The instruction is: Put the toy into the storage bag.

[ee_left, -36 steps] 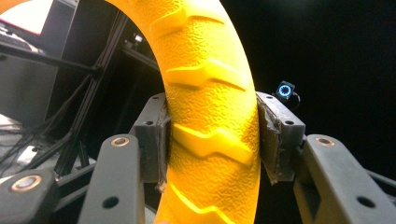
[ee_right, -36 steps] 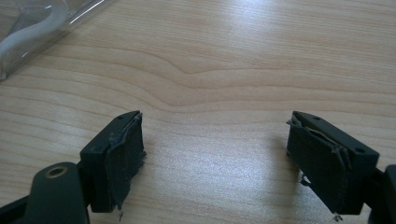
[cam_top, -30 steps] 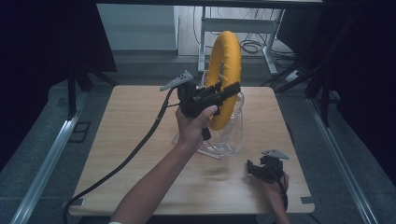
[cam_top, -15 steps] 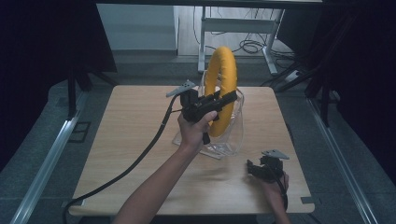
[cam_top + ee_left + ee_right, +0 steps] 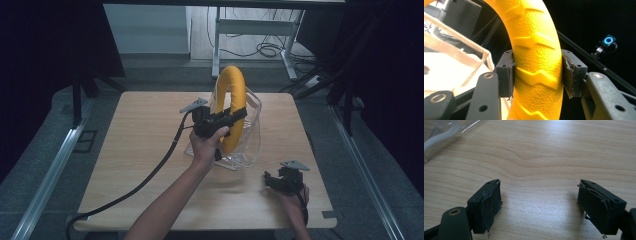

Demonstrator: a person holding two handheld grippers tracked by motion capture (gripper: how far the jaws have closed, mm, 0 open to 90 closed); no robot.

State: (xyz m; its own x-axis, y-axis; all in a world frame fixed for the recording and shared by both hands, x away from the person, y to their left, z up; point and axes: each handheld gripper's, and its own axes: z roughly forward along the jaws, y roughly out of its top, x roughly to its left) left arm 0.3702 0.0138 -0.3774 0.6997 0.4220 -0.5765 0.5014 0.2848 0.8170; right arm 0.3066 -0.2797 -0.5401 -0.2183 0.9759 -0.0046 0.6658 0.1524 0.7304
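A yellow ring with a raised tread pattern stands on edge, its lower part inside a clear plastic box at the table's middle. My left gripper is shut on the ring's near side; in the left gripper view the ring is pressed between both pads. My right gripper rests low at the table's front right, open, with bare wood between its pads in the right gripper view.
The wooden table has free room at its left and front. A black cable trails from the left gripper toward the front left corner. The clear box's corner lies ahead of the right gripper. Metal rails flank the table.
The left gripper has lowered the yellow ring and turned it more edge-on, so it sits deeper in the clear box. The right gripper has stayed put.
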